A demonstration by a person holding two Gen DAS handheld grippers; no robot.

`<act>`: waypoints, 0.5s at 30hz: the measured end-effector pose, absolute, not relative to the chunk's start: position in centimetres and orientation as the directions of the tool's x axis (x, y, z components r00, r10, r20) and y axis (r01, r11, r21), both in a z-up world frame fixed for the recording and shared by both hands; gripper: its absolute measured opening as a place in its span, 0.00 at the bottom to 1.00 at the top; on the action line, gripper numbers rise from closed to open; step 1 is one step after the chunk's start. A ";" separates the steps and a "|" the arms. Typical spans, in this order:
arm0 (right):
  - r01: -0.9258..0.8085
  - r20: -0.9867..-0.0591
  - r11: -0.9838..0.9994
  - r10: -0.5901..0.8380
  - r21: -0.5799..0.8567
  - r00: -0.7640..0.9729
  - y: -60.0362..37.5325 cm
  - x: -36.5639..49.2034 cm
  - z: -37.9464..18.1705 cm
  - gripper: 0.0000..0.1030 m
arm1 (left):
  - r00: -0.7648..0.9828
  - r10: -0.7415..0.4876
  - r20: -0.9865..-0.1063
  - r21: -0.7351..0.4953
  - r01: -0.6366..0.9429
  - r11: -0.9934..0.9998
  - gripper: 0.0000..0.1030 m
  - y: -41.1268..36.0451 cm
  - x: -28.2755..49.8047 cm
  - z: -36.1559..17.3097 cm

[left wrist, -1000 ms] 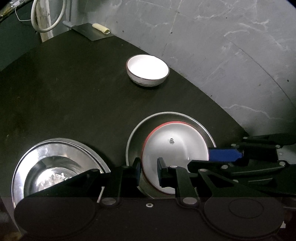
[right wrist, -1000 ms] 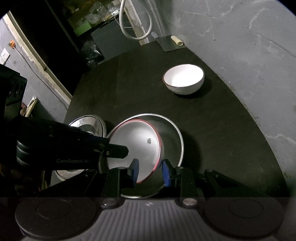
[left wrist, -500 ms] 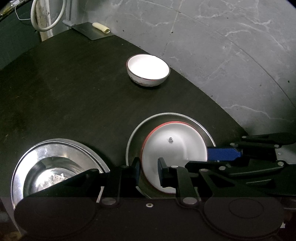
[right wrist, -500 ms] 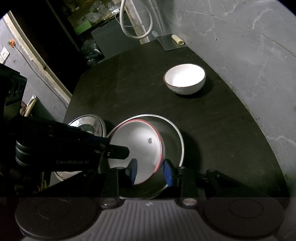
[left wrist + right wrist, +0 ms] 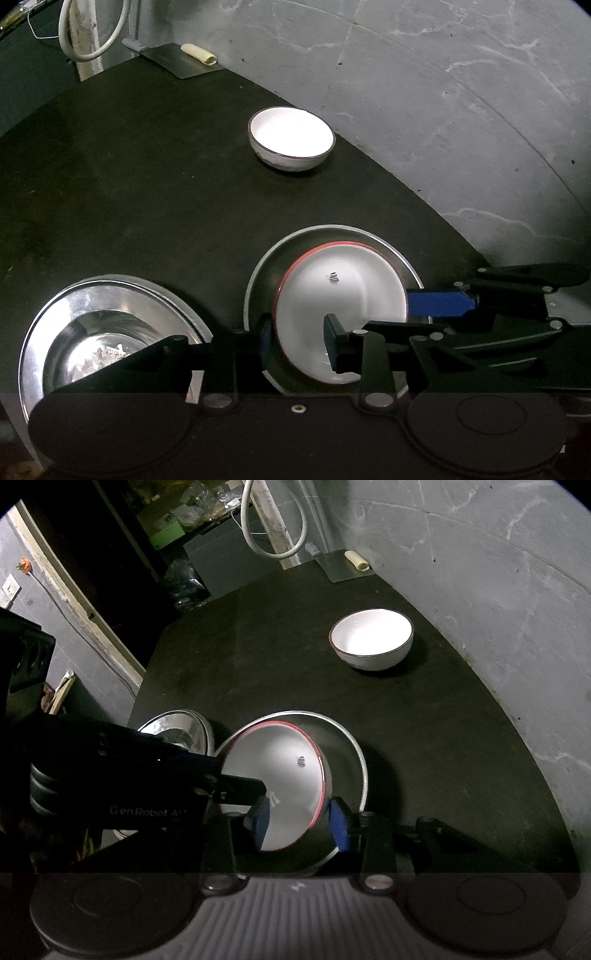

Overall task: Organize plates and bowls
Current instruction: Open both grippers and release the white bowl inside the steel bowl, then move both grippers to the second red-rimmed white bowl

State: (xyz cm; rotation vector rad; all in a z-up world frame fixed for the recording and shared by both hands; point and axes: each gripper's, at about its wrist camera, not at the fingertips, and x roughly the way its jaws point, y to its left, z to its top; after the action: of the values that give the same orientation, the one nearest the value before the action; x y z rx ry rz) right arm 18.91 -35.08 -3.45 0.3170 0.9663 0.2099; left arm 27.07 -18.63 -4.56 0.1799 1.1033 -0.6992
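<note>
A white plate with a red rim (image 5: 340, 306) (image 5: 277, 775) lies inside a wide steel plate (image 5: 332, 230) (image 5: 356, 755) on the dark table. My left gripper (image 5: 298, 343) straddles its near-left rim; the jaws are opening and the pads stand off the rim. My right gripper (image 5: 299, 821) straddles the plate's right rim, jaws also opening, with a gap on both sides. Each gripper shows in the other's view: the right gripper (image 5: 439, 302) and the left gripper (image 5: 236, 786). A white bowl (image 5: 291, 138) (image 5: 371, 638) stands farther back.
Stacked steel dishes (image 5: 110, 332) (image 5: 177, 727) sit left of the steel plate. A grey wall (image 5: 443, 110) curves along the table's right edge. At the far end lie a metal sheet (image 5: 181, 61) with a cream roll and a looped hose (image 5: 92, 37).
Both grippers' jaws have widened around the red-rimmed plate's rim. The plate has settled slightly in the steel plate. Neither hand has shifted.
</note>
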 end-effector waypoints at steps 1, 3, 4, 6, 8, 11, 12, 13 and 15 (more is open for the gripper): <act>-0.034 -0.771 0.934 0.313 0.355 0.555 -35.1 18.9 -3.4 0.39 | 0.264 -0.429 -0.864 -0.202 0.599 0.775 0.32 -18.6 27.1 -4.5; -0.035 -0.770 0.935 0.312 0.354 0.557 -35.1 18.9 -3.4 0.40 | 0.266 -0.431 -0.862 -0.203 0.598 0.776 0.32 -18.5 27.0 -4.4; -0.034 -0.768 0.935 0.310 0.352 0.560 -35.2 18.9 -3.3 0.41 | 0.269 -0.431 -0.861 -0.202 0.597 0.776 0.34 -18.5 27.0 -4.4; -0.034 -0.764 0.935 0.309 0.353 0.566 -35.3 18.8 -3.2 0.42 | 0.279 -0.435 -0.856 -0.199 0.598 0.777 0.36 -18.4 27.0 -4.2; -0.034 -0.762 0.935 0.310 0.354 0.568 -35.4 18.9 -3.1 0.43 | 0.284 -0.440 -0.852 -0.202 0.595 0.778 0.37 -18.3 27.0 -4.1; -0.036 -0.762 0.935 0.309 0.353 0.569 -35.4 18.9 -3.0 0.43 | 0.287 -0.441 -0.850 -0.205 0.592 0.779 0.37 -18.1 27.0 -4.0; -0.037 -0.762 0.935 0.309 0.352 0.569 -35.4 18.8 -3.0 0.44 | 0.288 -0.442 -0.849 -0.205 0.592 0.780 0.37 -18.0 27.0 -4.0; -0.038 -0.761 0.935 0.310 0.352 0.570 -35.4 18.8 -3.0 0.44 | 0.290 -0.443 -0.848 -0.206 0.591 0.780 0.38 -18.0 27.0 -4.0; -0.040 -0.759 0.936 0.309 0.351 0.573 -35.5 18.8 -2.8 0.47 | 0.296 -0.450 -0.842 -0.210 0.587 0.781 0.40 -17.9 27.2 -3.7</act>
State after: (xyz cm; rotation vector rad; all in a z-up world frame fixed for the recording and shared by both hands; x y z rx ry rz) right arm 18.77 -35.45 -2.79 0.3110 0.9425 0.2087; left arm 27.18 -17.94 -3.66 0.1483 1.0658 -0.6929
